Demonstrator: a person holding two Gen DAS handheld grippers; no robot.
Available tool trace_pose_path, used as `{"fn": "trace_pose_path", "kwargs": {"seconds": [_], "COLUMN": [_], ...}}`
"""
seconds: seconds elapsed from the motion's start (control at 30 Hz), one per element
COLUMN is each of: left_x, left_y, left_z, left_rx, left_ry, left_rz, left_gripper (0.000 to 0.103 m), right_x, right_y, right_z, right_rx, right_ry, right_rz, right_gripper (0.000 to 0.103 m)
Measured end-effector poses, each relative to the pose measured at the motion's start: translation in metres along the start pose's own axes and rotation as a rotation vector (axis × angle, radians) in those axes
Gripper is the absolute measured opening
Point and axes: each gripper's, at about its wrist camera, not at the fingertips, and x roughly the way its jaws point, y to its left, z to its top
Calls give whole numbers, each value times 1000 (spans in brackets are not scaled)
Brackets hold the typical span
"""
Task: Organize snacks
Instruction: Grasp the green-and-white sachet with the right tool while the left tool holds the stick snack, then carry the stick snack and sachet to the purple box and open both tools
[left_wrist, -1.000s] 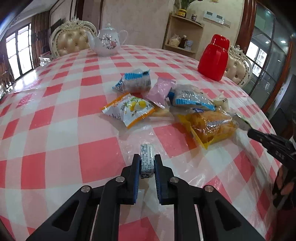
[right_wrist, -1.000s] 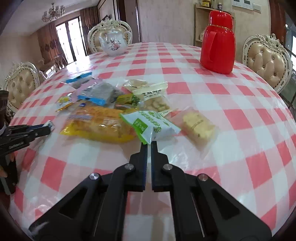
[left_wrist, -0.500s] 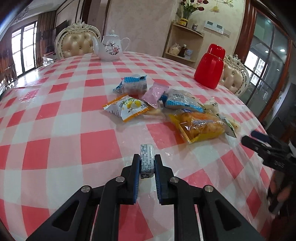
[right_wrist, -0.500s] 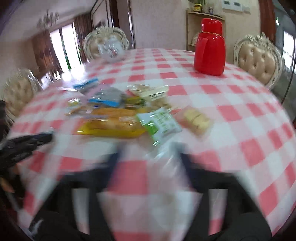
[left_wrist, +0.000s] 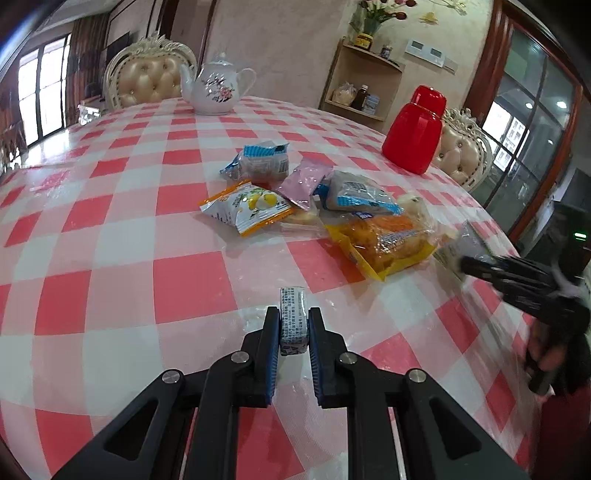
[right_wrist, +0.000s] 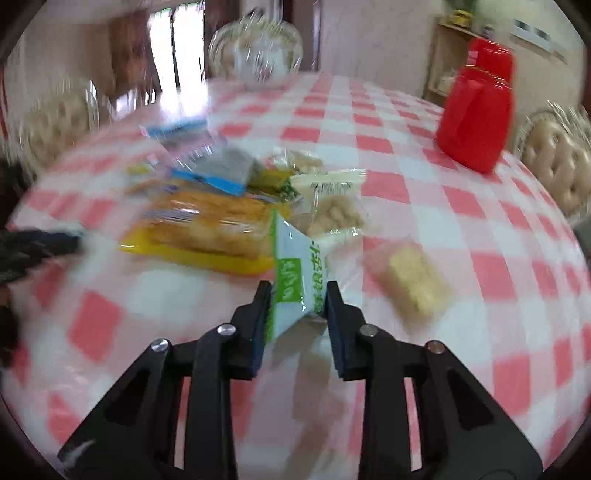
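Left hand-held gripper (left_wrist: 293, 326) clamped on small wrapped bar (left_wrist: 293, 318) over open counter (left_wrist: 110, 258) near its front edge. Right hand-held gripper (right_wrist: 298, 299) clamped on green packet (right_wrist: 300, 275), beside snack pile (right_wrist: 207, 225).

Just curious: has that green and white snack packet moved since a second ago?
Yes. The green packet has tipped up off the table, away from the yellow packet, between the right gripper's pads.

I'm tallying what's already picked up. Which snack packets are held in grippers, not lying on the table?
Two: the small grey bar clamped in the left gripper, and the green-and-white packet pinched by the right gripper. The rest lie on the tablecloth.
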Motion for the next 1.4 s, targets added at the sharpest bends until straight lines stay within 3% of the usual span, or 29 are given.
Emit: {"fn": "trace_pose_path", "kwargs": {"seconds": [0.27,0.63,1.07,1.4], "left_x": [-20,-61,-114,-163], "left_y": [1,3,38,80], "left_z": [-10,-46,-77,-103], "left_rx": [-22,-1,-11,-76], "left_ry": [-21,-17,-21,-48], "left_rz": [-21,26,150,228], "left_gripper": [16,16,16,16], "right_x": [-59,-69,-60,-56], "right_y": [38,84,168,241], "right_z": [-30,-57,-59,-59], "right_rx": [138,190,73,-21], "right_ry": [-119,-83,-43,-21], "right_rz": [38,93,220,360], "right_gripper": [26,26,26,26]}}
